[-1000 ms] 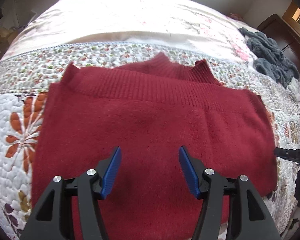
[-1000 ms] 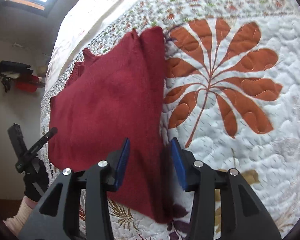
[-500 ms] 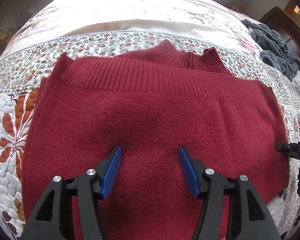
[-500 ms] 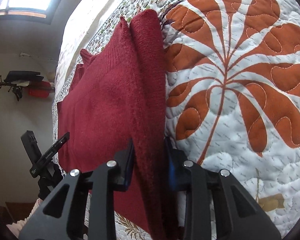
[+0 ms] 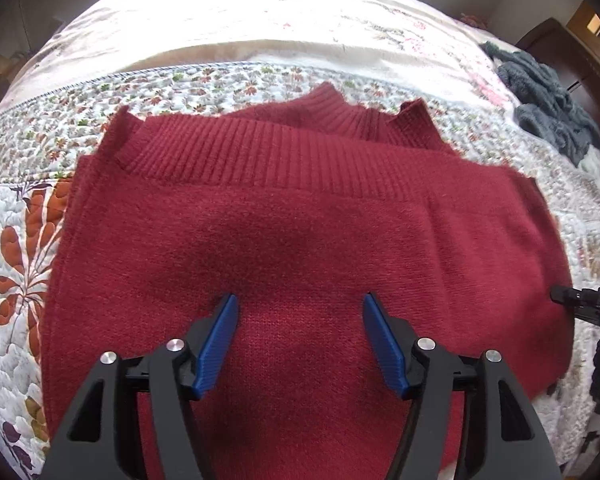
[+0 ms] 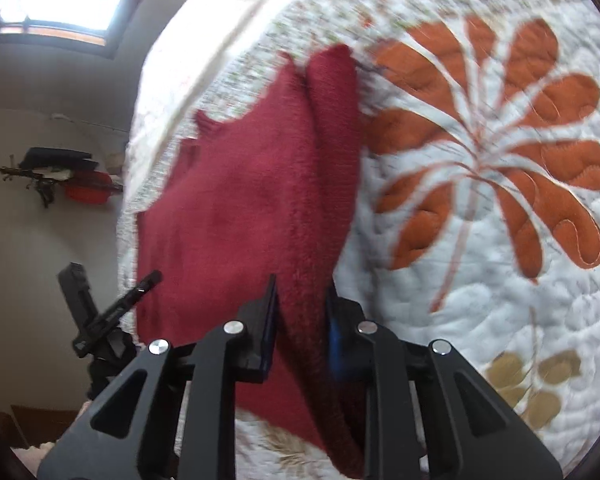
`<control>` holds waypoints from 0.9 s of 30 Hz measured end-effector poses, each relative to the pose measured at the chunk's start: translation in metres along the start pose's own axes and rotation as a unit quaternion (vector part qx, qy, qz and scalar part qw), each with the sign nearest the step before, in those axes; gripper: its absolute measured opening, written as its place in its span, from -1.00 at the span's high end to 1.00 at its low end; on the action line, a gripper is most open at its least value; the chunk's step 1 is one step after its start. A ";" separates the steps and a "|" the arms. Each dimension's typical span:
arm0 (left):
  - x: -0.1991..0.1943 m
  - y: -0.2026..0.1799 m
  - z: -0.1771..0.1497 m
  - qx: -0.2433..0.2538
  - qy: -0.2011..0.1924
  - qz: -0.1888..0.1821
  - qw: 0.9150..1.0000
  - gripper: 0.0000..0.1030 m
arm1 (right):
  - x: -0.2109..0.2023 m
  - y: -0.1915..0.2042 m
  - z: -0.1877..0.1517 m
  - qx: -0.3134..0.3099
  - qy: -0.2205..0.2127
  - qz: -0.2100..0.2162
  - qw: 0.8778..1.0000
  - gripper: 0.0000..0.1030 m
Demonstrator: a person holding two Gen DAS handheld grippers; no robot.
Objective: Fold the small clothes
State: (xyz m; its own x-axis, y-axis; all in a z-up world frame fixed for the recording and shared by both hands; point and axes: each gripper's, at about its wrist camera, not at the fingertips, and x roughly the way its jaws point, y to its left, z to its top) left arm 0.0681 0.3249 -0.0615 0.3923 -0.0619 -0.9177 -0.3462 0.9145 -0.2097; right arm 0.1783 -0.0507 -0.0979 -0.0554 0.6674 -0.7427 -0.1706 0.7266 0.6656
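On the bed's quilt [image 5: 16,264], a red knit sweater [image 5: 300,240] lies already folded into a broad slab, its ribbed band and collar toward the far side. The right gripper [image 6: 300,312] has its jaws clenched on the sweater's near side edge, the doubled cloth rising between them; the left gripper [image 5: 298,340] hovers low over the middle of the sweater with jaws spread wide and nothing between them. The step in hand looks like carrying that pinched edge across for another fold. To do it well, the right should lift only enough to clear the nap and sweep straight across so all the pinched layers travel together, while the left would probably serve best pressing or pinning the centre line so the slab does not slide on the quilt. Compared with a second ago, the right jaws, then open astride the edge, have closed on it, and the left has drawn in nearer the cloth, still open.
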 end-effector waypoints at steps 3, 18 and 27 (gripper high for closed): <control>-0.012 -0.001 0.000 0.006 -0.008 -0.009 1.000 -0.26 | -0.008 0.026 0.002 -0.019 -0.004 0.026 0.999 0.63; -0.034 0.023 -0.003 -0.016 -0.018 -0.046 0.999 -0.26 | 0.044 0.157 0.006 -0.122 0.052 0.013 0.991 0.69; -0.031 0.056 -0.005 -0.050 -0.010 -0.052 0.997 -0.26 | 0.121 0.173 -0.007 -0.129 0.128 -0.021 0.983 0.89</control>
State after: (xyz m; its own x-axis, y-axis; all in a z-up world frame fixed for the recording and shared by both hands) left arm 0.0323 0.3759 -0.0462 0.4474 -0.1453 -0.8824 -0.3860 0.8587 -0.3371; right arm 0.1355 0.1547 -0.0734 -0.2836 0.5500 -0.7855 -0.4207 0.6647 0.6173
